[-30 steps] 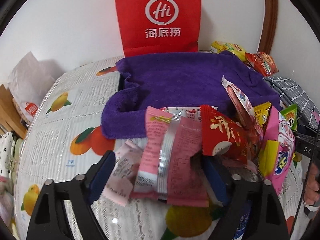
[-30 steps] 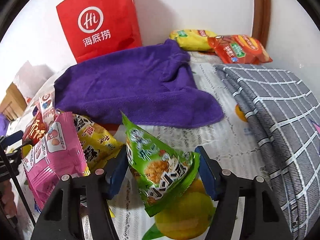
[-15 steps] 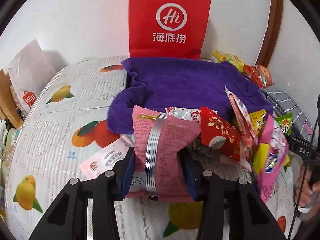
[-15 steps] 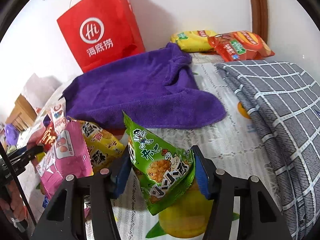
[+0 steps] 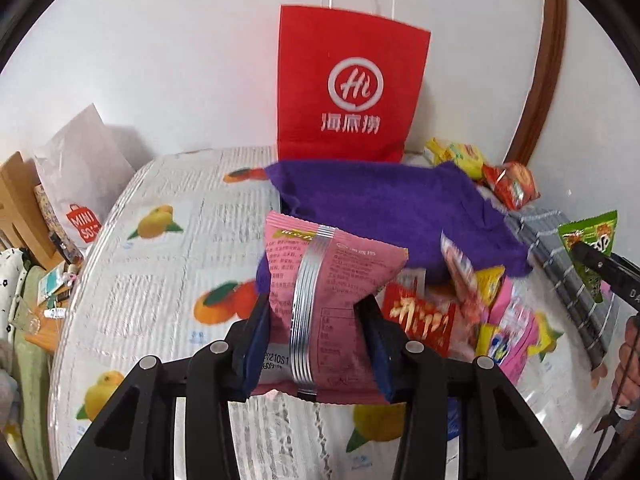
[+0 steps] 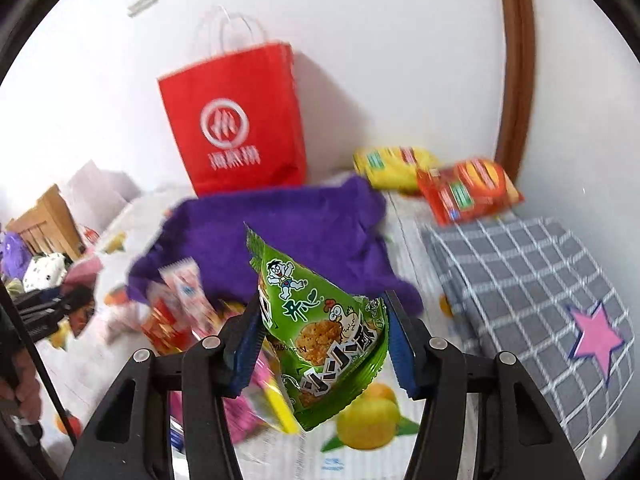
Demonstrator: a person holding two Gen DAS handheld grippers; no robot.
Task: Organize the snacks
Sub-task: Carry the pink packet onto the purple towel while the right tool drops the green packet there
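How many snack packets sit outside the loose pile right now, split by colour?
Pink packet, in left claw: 1
Green packet, in right claw: 1
Yellow packet: 1
Red-orange packet: 1
Total: 4

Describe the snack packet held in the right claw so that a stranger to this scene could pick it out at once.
Start at the red paper bag against the wall, then the purple towel before it. In front, the right claw holds a green triangular packet, the only green one, printed with a cartoon boy and chicken.
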